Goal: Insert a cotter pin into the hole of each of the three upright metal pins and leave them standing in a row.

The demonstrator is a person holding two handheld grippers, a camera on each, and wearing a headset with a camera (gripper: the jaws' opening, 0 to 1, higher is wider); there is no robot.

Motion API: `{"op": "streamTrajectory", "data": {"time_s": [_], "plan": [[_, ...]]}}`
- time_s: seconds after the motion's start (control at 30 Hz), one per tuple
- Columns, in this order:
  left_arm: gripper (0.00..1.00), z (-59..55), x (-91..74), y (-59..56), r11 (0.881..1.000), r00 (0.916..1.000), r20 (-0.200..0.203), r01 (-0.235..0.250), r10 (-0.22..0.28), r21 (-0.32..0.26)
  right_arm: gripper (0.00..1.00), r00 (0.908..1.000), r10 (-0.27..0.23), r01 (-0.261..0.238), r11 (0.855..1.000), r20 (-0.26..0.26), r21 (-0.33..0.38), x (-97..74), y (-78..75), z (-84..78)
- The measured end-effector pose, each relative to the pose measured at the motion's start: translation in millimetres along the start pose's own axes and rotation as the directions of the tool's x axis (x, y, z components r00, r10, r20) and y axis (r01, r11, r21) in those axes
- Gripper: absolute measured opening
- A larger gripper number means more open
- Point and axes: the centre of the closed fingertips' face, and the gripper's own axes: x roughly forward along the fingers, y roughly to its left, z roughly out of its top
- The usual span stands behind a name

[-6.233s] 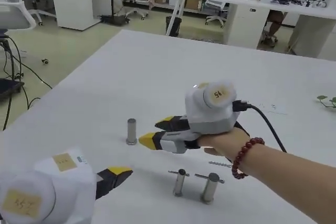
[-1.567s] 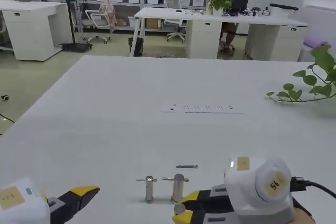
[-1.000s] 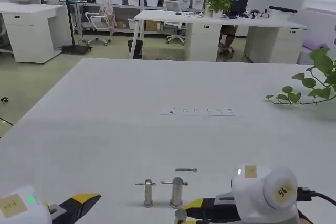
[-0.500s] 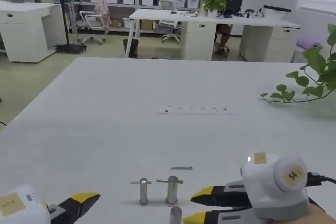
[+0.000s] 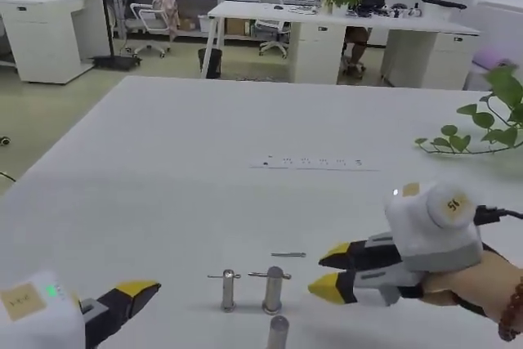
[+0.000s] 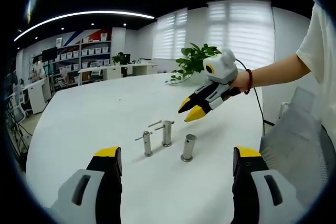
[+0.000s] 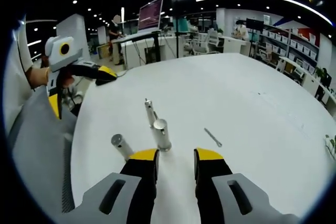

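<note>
Bright, even office light washes the white counter [image 5: 163,169], shadows faint and soft. Ceiling strips [image 6: 84,13] bow in the fisheye views, edges bending; the plant [image 5: 502,83] is motion-blurred.

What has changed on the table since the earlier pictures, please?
The right gripper brought the bare metal pin from off to the left, stood it just in front of the two pinned metal pins, let go and drew back rightward, open. The loose cotter pin and the open left gripper stayed put.
</note>
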Motion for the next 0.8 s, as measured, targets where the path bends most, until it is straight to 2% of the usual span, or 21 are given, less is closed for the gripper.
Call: {"op": "streamTrajectory", "data": {"time_s": [0.37, 0.8], "plan": [[0.87, -0.1, 4.9, 5.9, 1.0, 1.0, 0.001, -0.007, 0.007, -0.005, 0.27, 0.9972, -0.005, 0.005, 1.0, -0.074, 0.006, 25.6, -33.6, -5.1], [0.84, -3.1, 14.3, 2.0, 1.0, 0.9996, -0.003, 0.028, -0.028, 0.001, 0.19, 0.9832, -0.015, 0.013, 1.0, -0.182, -0.012, 54.4, -61.7, -18.4]]}}
